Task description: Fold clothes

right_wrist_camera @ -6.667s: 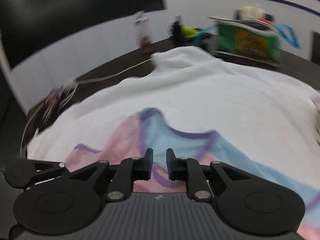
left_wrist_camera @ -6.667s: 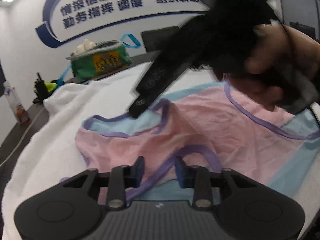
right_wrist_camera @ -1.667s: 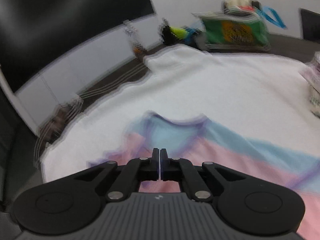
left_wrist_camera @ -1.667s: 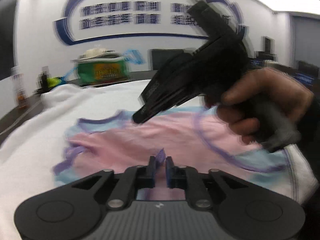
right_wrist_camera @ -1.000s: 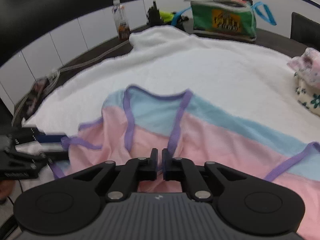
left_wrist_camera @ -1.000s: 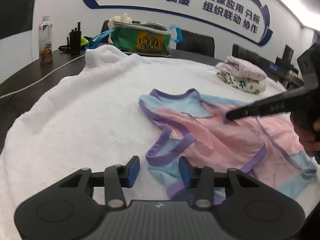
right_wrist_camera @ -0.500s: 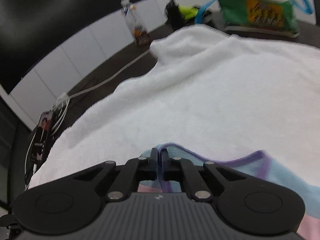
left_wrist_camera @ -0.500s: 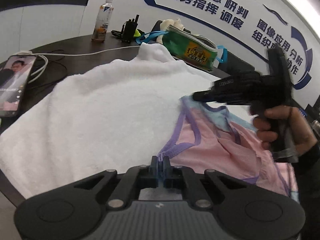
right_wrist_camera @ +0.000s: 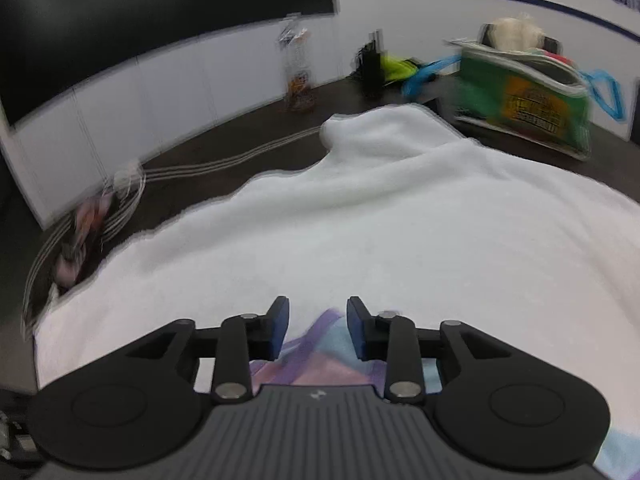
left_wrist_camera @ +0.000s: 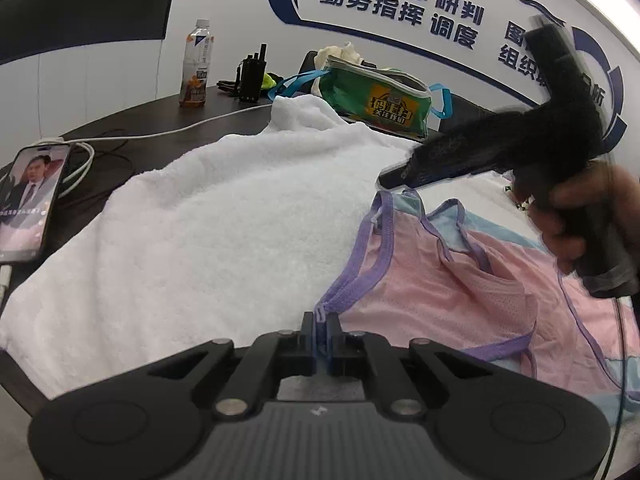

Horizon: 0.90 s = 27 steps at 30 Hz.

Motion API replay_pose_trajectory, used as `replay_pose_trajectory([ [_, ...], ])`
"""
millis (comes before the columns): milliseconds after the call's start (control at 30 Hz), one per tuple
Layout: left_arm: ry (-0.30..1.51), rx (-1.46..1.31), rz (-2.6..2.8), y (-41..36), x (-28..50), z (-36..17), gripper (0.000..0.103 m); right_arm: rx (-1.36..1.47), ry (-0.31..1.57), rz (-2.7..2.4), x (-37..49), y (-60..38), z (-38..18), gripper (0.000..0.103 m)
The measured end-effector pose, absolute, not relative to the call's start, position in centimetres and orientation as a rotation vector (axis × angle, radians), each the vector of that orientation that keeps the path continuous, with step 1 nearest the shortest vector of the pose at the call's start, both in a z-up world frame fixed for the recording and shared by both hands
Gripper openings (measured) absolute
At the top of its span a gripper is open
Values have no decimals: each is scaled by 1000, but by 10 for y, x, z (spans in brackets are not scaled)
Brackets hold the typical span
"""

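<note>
Left wrist view: my left gripper (left_wrist_camera: 321,330), bottom centre, pinches the purple trim of the pink top (left_wrist_camera: 436,280) on the white towel (left_wrist_camera: 224,232). Right gripper (right_wrist_camera: 318,326) jaws apart over its corner; my hand (left_wrist_camera: 576,216) grips the handle, upper right.

Each wrist camera sits low behind its own fingers, close above the white towel (left_wrist_camera: 224,216), the left view facing across it toward the right gripper (left_wrist_camera: 390,178) (seen side-on), both sharing the green bag (right_wrist_camera: 524,100) and bottle (left_wrist_camera: 197,64) beyond.
</note>
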State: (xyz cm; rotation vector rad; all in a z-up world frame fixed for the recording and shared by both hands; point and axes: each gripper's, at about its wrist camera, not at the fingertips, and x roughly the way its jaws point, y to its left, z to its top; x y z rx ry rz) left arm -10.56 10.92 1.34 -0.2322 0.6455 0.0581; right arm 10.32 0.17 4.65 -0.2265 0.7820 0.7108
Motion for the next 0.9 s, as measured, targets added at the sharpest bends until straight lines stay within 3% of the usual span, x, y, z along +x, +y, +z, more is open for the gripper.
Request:
replay_pose_trajectory([
  [33, 645, -236, 59, 109, -107, 14, 3, -277, 792, 719, 101, 13, 43, 29],
  [67, 643, -246, 63, 110, -107, 14, 3, -325, 816, 674, 107, 24, 32, 16],
  [100, 641, -255, 63, 111, -109, 14, 3, -331, 822, 661, 112, 28, 25, 9],
  [300, 638, -232, 58, 109, -112, 14, 4, -269, 736, 757, 112, 31, 32, 5],
  [400, 636, -221, 56, 107, -111, 14, 4, -280, 740, 767, 113, 36, 29, 23],
  [433, 636, -221, 54, 107, -111, 13, 4, -284, 742, 770, 113, 37, 28, 38],
  [500, 636, -225, 56, 107, -110, 13, 4, -292, 745, 776, 114, 40, 25, 40],
  [533, 635, -232, 58, 108, -110, 13, 4, -296, 747, 779, 114, 41, 24, 33],
  [567, 635, -239, 60, 110, -109, 14, 4, -299, 748, 782, 115, 43, 23, 12],
  [600, 631, -251, 67, 111, -109, 14, 4, -303, 750, 785, 115, 44, 22, 4],
  [667, 628, -259, 77, 113, -108, 15, 4, -311, 753, 792, 116, 47, 19, 4],
  [800, 617, -283, 106, 116, -110, 14, 10, -299, 765, 812, 117, 45, 20, 9],
  [833, 613, -292, 114, 118, -111, 15, 13, -276, 773, 822, 116, 39, 25, 14],
  [900, 568, -304, 131, 120, -118, 21, 17, -208, 766, 830, 114, 16, 38, 34],
])
